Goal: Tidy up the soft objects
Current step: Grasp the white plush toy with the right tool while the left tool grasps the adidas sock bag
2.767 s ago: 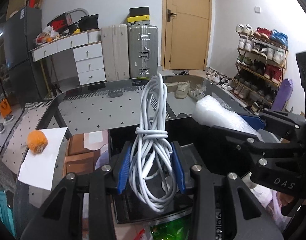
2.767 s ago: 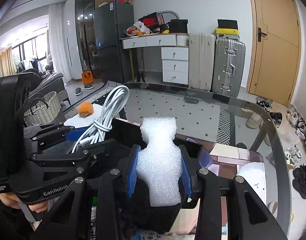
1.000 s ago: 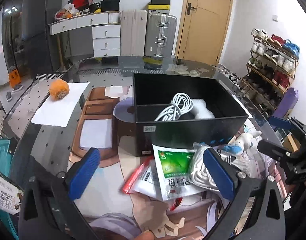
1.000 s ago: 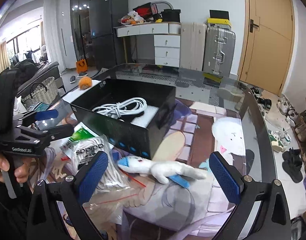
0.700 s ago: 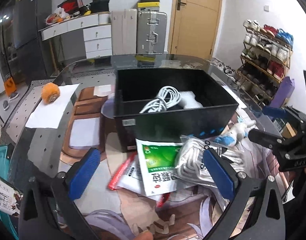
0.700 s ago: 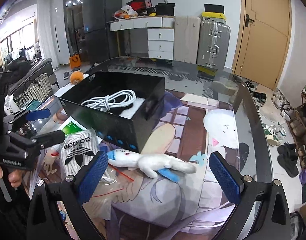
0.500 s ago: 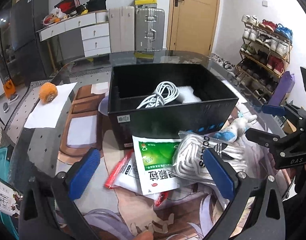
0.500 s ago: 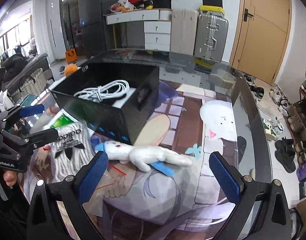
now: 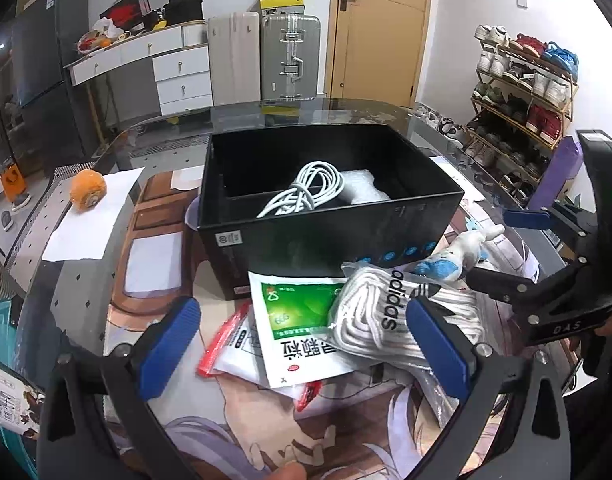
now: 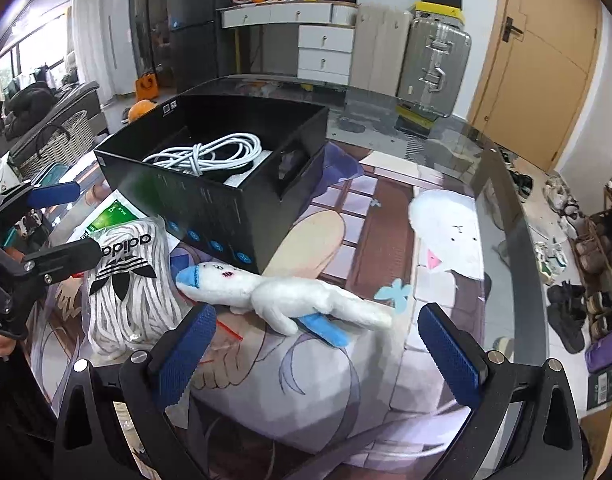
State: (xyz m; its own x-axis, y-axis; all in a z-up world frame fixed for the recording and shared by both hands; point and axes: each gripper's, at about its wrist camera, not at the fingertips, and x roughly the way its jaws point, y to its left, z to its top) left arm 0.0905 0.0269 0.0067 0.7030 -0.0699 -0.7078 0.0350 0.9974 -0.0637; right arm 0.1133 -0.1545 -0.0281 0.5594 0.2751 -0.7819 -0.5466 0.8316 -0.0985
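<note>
A black box (image 9: pixel 329 236) (image 10: pixel 210 200) on the glass table holds a coiled white cable (image 9: pixel 306 190) (image 10: pixel 210 154) and a white foam piece (image 9: pixel 361 188). In front of it lie a bagged white adidas rope (image 9: pixel 389 316) (image 10: pixel 126 280), a green and white packet (image 9: pixel 298 320) and a white plush toy with blue parts (image 10: pixel 282 292) (image 9: pixel 457 252). My left gripper (image 9: pixel 306 348) is open and empty above the packet and rope. My right gripper (image 10: pixel 317 352) is open and empty just in front of the plush toy.
An orange round object (image 9: pixel 88 190) sits on white paper (image 9: pixel 86 216) at the left. A red and white sachet (image 9: pixel 226 344) lies under the green packet. The glass table edge (image 10: pixel 505 200) curves at the right. Suitcases, drawers and a shoe rack stand beyond.
Both grippers let go of the cable and foam into the box and opened. They have pulled back and lowered toward the rope bag and the plush toy.
</note>
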